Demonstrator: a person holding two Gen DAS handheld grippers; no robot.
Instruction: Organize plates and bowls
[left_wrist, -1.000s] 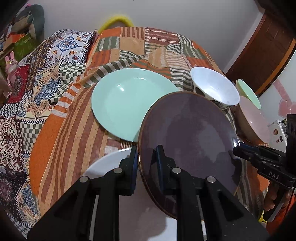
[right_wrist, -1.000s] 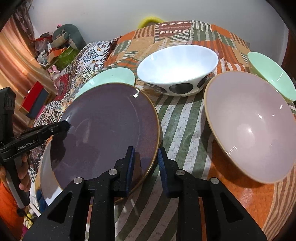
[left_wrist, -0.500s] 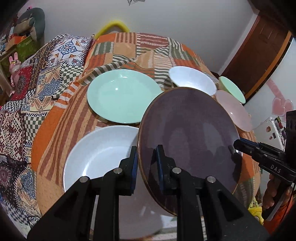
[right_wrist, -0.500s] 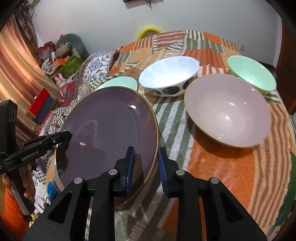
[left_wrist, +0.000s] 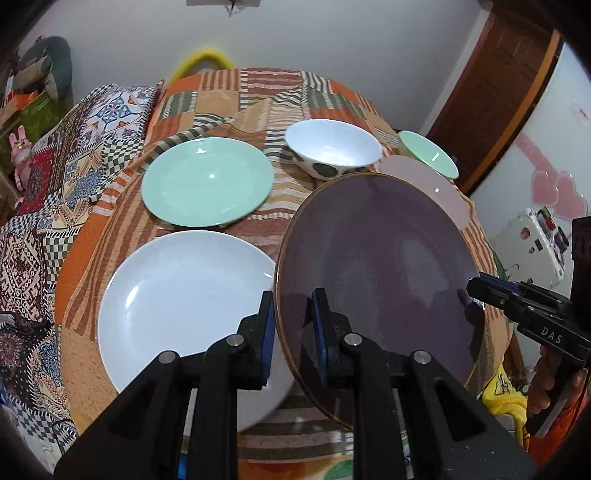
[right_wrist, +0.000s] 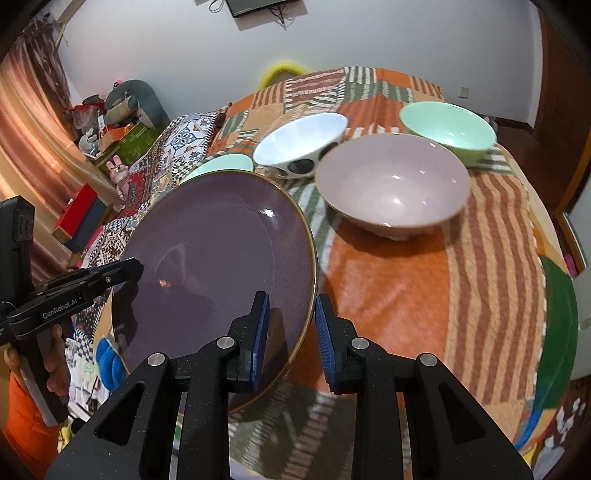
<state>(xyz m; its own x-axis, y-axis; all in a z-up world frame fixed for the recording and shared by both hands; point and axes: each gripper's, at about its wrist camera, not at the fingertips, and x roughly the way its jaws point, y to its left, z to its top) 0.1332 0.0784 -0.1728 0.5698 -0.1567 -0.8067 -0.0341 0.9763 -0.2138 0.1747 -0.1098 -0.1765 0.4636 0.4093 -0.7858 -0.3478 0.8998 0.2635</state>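
1. The purple plate (left_wrist: 373, 280) is held off the cloth (right_wrist: 388, 291) by both grippers, tilted, one on each side of its rim.
2. The left gripper (left_wrist: 293, 332) is clamped on the plate's left rim; the right gripper (right_wrist: 290, 330) is clamped on its right rim.
3. Only the left view shows the white plate (left_wrist: 184, 295), lying flat on the cloth just left of the purple plate and partly under the left gripper's fingers.
4. The left view shows the whole green plate (left_wrist: 207, 181) beyond the white one; in the right view only a sliver of it shows past the purple plate's rim.
5. The right view shows the pink bowl (right_wrist: 391, 188) whole, upright, near the purple plate; in the left view the plate hides most of it.
6. The spotted white bowl (right_wrist: 299, 146) and green bowl (right_wrist: 447, 127) stand behind the pink bowl, seen in both views.
7. Each view shows the other gripper's tip at the plate's far edge, with a hand (right_wrist: 55, 365) below it, cut off by the frame.
8. The plate's underside and its lower rim behind the fingers are hidden.
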